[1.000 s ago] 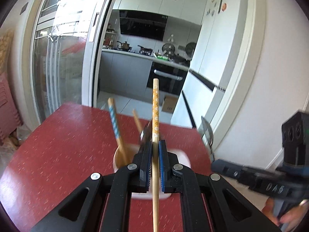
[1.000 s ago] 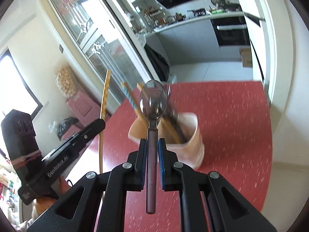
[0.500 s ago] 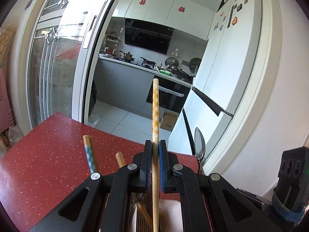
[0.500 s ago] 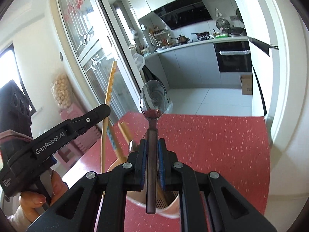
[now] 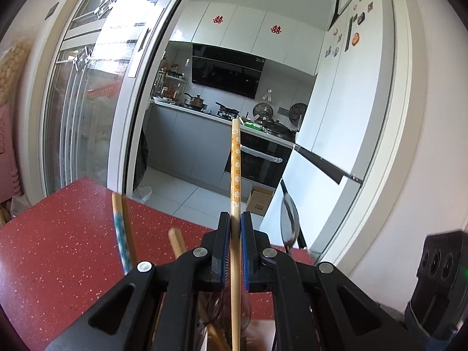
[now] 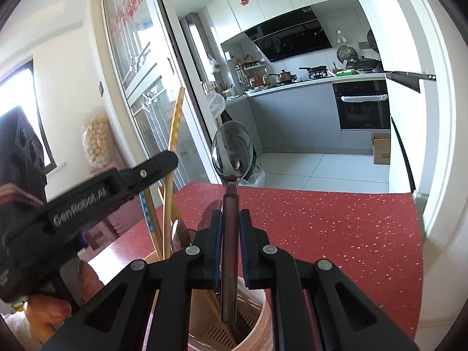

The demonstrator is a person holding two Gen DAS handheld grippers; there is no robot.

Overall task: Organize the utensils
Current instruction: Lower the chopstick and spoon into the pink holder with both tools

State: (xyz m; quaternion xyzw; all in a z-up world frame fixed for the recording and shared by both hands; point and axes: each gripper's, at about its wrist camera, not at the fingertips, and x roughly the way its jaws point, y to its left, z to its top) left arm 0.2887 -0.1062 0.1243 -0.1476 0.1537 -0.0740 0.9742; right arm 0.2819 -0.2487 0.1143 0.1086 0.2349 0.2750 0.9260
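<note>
Overhead, the left gripper (image 5: 235, 248) clamped an orange flower-patterned wooden chopstick (image 5: 235, 169) and the right gripper (image 6: 229, 245) clamped a shiny metal spoon (image 6: 232, 152), both upright above the pinkish-white plastic utensil holder (image 6: 257, 321) on the red speckled table (image 6: 336, 228).

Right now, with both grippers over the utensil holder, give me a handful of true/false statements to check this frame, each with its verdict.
1. The left gripper is shut on an orange flowered chopstick. True.
2. The right gripper holds a fork. False: it is shut on a metal spoon, bowl end up.
3. The utensil holder is empty. False: other chopsticks, including a blue-patterned chopstick, and spoons already stand in it.
4. The holder stands on a red speckled table. True.
5. The spoon's handle end hangs over the holder's opening. True.
</note>
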